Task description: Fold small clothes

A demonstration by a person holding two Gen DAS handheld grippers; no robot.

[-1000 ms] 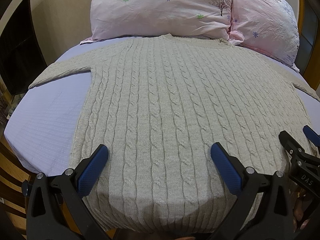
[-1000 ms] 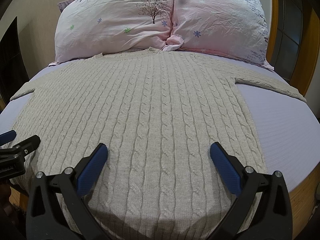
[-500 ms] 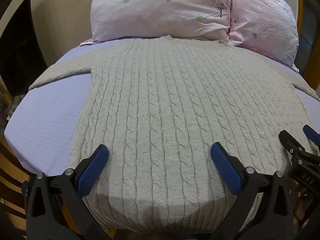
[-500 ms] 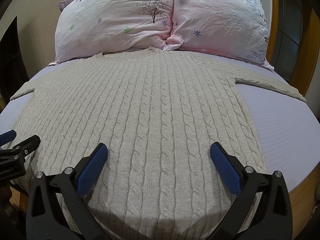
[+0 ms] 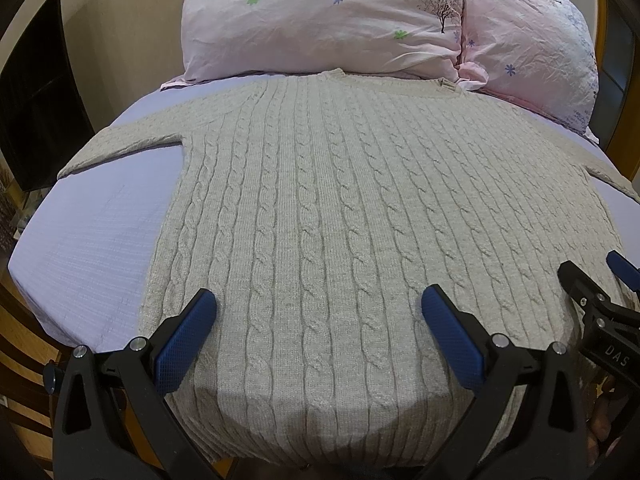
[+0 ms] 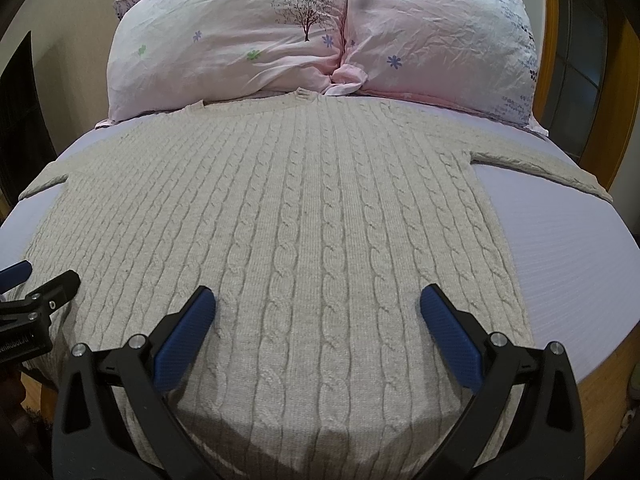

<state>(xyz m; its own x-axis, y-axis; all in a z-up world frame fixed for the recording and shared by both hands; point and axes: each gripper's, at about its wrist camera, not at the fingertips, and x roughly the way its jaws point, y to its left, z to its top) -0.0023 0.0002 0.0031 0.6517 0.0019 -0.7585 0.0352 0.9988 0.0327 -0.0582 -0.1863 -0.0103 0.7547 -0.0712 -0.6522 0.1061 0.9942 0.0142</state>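
Note:
A beige cable-knit sweater (image 5: 340, 200) lies flat and spread out on a lilac bed sheet (image 5: 88, 248), collar toward the pillows, sleeves out to both sides. It also fills the right wrist view (image 6: 304, 220). My left gripper (image 5: 318, 316) is open and empty, just above the hem on the sweater's left half. My right gripper (image 6: 316, 316) is open and empty, just above the hem on the right half. Each gripper shows at the edge of the other's view.
Two pink flowered pillows (image 6: 224, 36) (image 6: 440, 40) lean at the head of the bed. A wooden bed frame (image 6: 616, 92) rises at the right. The sheet (image 6: 560, 260) lies bare beside the sweater on both sides. A dark panel (image 5: 36, 92) stands at the left.
Both grippers have drawn back and down very slightly; the sweater sits a little higher in the left wrist view. Nothing was taken hold of.

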